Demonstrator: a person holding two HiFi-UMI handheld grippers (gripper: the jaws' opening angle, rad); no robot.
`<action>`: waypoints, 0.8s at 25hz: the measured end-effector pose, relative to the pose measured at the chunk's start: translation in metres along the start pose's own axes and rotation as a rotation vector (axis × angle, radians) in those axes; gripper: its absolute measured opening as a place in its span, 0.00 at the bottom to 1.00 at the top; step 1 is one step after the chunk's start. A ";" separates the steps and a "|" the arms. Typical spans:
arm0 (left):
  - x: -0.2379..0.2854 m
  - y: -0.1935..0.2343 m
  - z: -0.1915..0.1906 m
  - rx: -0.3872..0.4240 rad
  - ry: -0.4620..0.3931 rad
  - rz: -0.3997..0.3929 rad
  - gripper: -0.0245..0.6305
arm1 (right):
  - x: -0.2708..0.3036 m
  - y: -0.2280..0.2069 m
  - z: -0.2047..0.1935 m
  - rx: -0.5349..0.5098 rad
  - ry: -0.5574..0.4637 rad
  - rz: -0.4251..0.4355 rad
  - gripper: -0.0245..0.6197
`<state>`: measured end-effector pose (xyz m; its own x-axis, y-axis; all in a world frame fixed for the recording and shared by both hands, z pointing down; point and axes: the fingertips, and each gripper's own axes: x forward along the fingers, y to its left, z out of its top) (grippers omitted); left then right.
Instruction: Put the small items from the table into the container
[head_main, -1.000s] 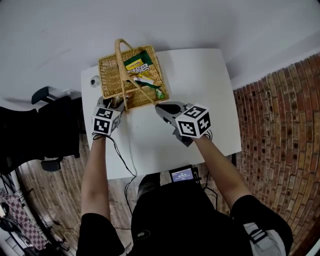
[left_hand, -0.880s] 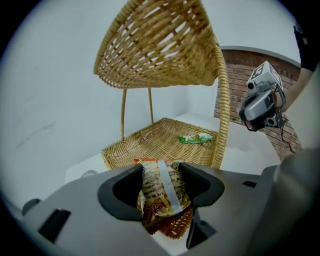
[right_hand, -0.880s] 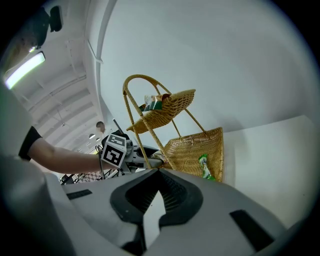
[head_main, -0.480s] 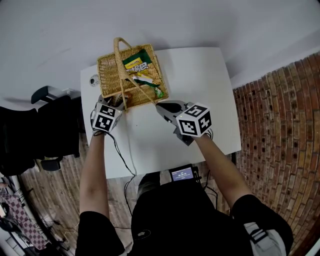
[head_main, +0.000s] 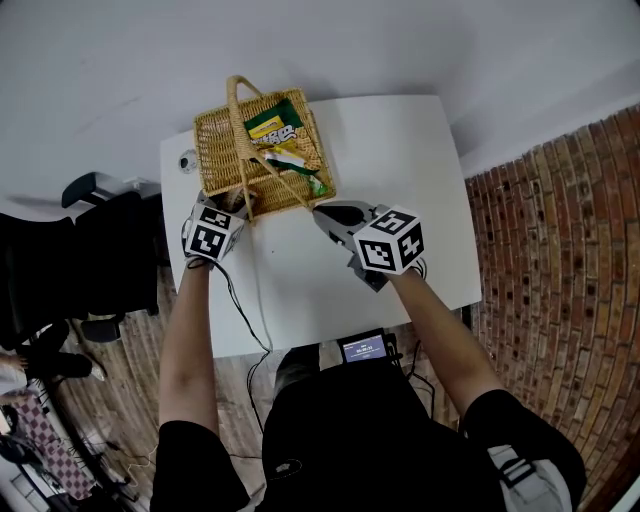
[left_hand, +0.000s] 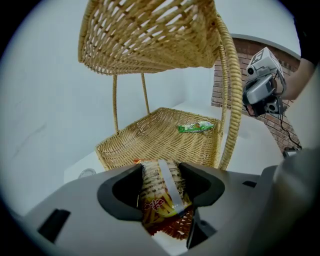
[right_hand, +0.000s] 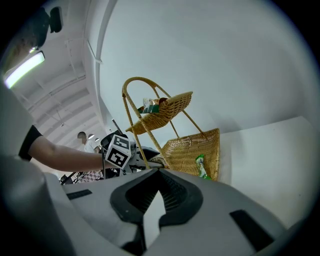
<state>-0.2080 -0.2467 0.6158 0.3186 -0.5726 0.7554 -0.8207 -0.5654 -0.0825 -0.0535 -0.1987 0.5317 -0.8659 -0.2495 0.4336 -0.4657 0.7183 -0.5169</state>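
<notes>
A two-tier wicker basket (head_main: 203, 150) with a hoop handle stands at the far left of the white table (head_main: 400, 170). Snack packets (head_main: 275, 128) lie in it. In the left gripper view a green packet (left_hand: 196, 127) lies on the basket's lower tier (left_hand: 150, 140). My left gripper (head_main: 236, 204) is at the basket's near edge, shut on a snack packet with a fries picture (left_hand: 159, 192), just over the lower tier's rim. My right gripper (head_main: 322, 213) hovers over the table right of the basket, shut and empty (right_hand: 152, 200).
A small round object (head_main: 189, 162) lies at the table's left corner beside the basket. A black chair (head_main: 100, 250) stands left of the table. A cable hangs from the left gripper. A small screen (head_main: 365, 349) sits at the table's near edge.
My left gripper has rolled slightly at the basket's near edge, still holding the packet. The right gripper has not moved.
</notes>
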 end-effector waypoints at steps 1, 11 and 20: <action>0.000 0.000 0.000 -0.003 0.001 -0.001 0.41 | 0.000 0.000 0.000 -0.001 0.000 0.000 0.05; 0.003 0.003 -0.003 -0.056 -0.005 -0.002 0.47 | -0.002 0.000 0.001 -0.001 -0.006 0.001 0.05; -0.005 0.008 -0.002 -0.092 -0.038 0.015 0.53 | 0.000 0.001 0.001 -0.003 -0.004 0.002 0.05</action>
<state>-0.2171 -0.2471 0.6123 0.3221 -0.6041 0.7289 -0.8650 -0.5008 -0.0328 -0.0541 -0.1987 0.5305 -0.8673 -0.2506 0.4300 -0.4637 0.7208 -0.5151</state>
